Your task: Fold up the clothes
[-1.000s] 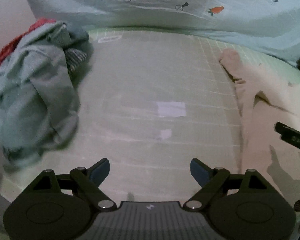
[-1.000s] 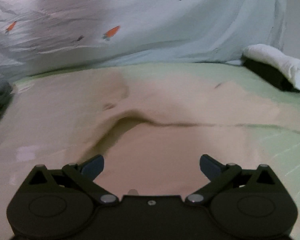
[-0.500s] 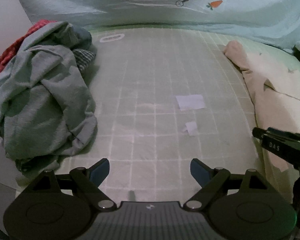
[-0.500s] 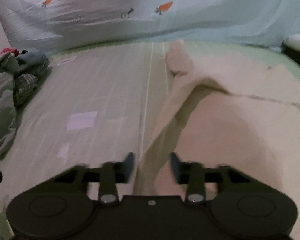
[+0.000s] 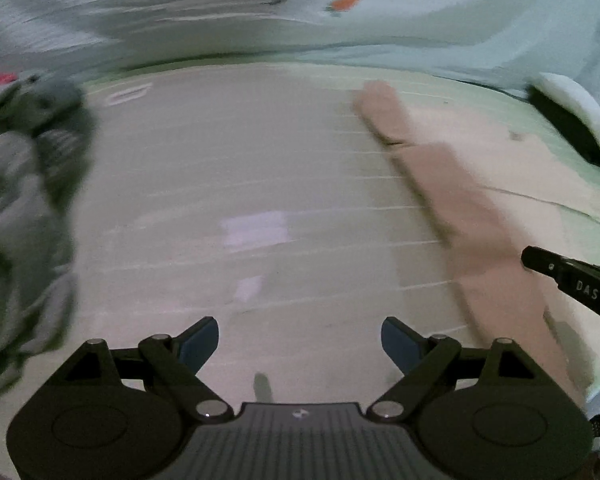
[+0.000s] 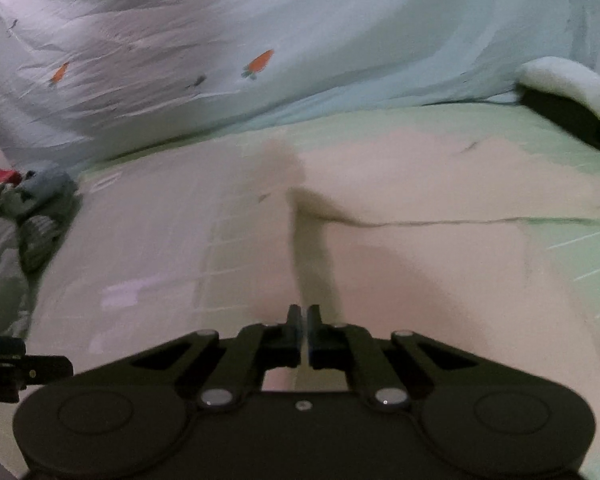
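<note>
pale green grid mat (image 5: 204,168) under a carrot-print sheet (image 6: 340,40). the beige garment (image 5: 472,216) lies across the mat's right half, its left edge raised in a fold. the right gripper (image 6: 304,328) has its jaws pressed together, pinching that edge. the left gripper (image 5: 300,340) hangs spread wide over bare mat, nothing between its fingers. clothes pile (image 5: 16,208) heaped far left.

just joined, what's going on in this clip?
A person with a handheld gripper in each hand is folding clothes on a green gridded mat. The right gripper has just closed on the edge of a beige garment, lifting a ridge in it. The left gripper is open over bare mat. An unfolded clothes pile waits at left.
</note>
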A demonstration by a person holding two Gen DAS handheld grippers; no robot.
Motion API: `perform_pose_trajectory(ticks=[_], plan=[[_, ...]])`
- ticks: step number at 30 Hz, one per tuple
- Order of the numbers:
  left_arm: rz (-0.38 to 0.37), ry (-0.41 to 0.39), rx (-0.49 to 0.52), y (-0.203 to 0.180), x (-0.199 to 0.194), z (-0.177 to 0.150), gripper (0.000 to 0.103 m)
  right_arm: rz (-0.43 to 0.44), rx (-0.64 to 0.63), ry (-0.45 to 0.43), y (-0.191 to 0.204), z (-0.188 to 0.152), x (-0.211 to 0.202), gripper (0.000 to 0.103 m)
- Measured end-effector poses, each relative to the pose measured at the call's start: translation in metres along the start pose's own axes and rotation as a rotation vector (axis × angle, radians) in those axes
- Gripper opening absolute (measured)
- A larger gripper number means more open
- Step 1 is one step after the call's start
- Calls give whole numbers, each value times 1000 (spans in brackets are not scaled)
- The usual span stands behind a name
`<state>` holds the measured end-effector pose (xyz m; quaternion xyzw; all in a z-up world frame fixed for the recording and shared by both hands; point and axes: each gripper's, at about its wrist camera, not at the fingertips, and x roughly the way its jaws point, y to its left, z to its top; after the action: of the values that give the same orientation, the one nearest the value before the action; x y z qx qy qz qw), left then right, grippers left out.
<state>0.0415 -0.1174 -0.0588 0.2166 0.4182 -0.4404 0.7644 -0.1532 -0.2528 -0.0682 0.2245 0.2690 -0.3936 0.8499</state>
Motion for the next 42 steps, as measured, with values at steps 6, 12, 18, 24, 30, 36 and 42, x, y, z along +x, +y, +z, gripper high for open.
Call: perform_pose_trajectory(ticks=[6,12,18,24,30,36,42], plan=[[-19,-3,34,-57,4,9,89,-7,37,51,-61,-1,4,2],[22,43,13,-86,7,-5,90,110,-8,104,-64,3,16,23],[95,78,-68,-68,-3,-26,90,250,-30,133,-42,-3,18,50],[114,62,-108,-51,-5,-21,90,292,-86,189,-20,-12,20,36],[78,62,-67,-59,2,-13,90,277,-84,182,-24,-9,12,2],[38,76,-48,-71,12,-12,90,138,-60,180,-49,-3,4,2],[33,78,-50,-83,17,-10,90,77,-216,253,-41,-20,21,8]])
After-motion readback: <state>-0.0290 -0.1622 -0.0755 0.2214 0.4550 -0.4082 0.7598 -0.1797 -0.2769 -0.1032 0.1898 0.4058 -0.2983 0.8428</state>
